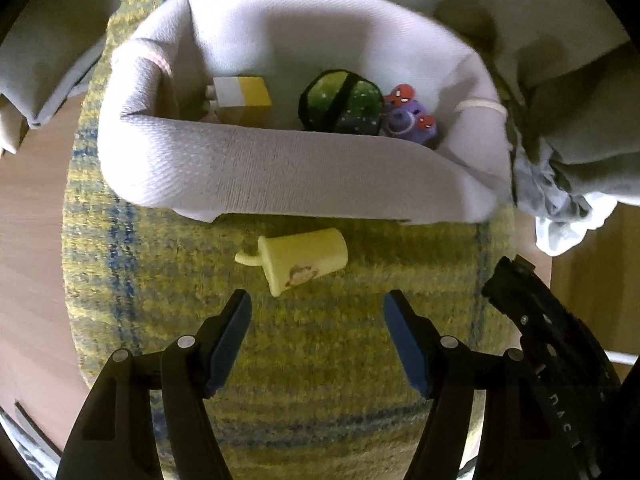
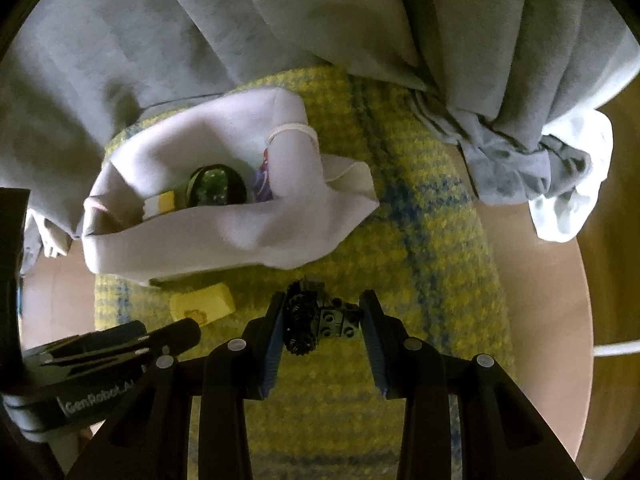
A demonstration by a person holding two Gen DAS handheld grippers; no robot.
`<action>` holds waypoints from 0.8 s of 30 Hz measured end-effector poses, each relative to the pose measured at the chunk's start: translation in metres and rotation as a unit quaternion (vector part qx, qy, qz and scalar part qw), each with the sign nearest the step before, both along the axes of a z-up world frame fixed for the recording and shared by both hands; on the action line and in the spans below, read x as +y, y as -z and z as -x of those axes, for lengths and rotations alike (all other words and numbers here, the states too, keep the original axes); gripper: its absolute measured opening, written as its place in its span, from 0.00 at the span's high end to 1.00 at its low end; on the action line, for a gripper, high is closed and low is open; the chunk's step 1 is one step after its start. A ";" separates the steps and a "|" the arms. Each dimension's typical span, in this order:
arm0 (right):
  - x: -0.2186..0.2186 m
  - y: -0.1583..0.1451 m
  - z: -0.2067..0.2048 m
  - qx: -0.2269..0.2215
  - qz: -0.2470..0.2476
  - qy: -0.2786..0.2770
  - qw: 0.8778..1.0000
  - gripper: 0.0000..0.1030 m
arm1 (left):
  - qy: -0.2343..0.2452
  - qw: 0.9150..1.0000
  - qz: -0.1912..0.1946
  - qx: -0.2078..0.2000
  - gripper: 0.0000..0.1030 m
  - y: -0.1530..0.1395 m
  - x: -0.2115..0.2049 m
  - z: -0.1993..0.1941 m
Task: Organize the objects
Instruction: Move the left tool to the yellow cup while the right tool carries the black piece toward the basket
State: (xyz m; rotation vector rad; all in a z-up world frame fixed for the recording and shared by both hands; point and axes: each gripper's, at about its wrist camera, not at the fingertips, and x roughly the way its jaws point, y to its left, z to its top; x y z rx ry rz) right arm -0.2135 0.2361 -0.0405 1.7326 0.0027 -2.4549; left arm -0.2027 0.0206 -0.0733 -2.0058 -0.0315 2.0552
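Left hand-held gripper (image 1: 318, 306) wide open, empty, right hand-held gripper (image 2: 324, 312) gripping black toy (image 2: 316, 322), details murky

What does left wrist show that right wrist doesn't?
Left wrist only: the open left gripper empty, the yellow cup's handle, the purple toy camera in full.

Right wrist only: the right gripper around a black toy block piece; contact is unclear.

Both: fabric basket holding the yellow block and green ball, on the yellow-blue rug.
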 end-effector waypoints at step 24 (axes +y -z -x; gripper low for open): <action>0.018 0.040 0.030 -0.028 -0.004 0.009 1.000 0.64 | -0.007 0.998 0.069 -0.006 0.35 0.040 0.036 0.015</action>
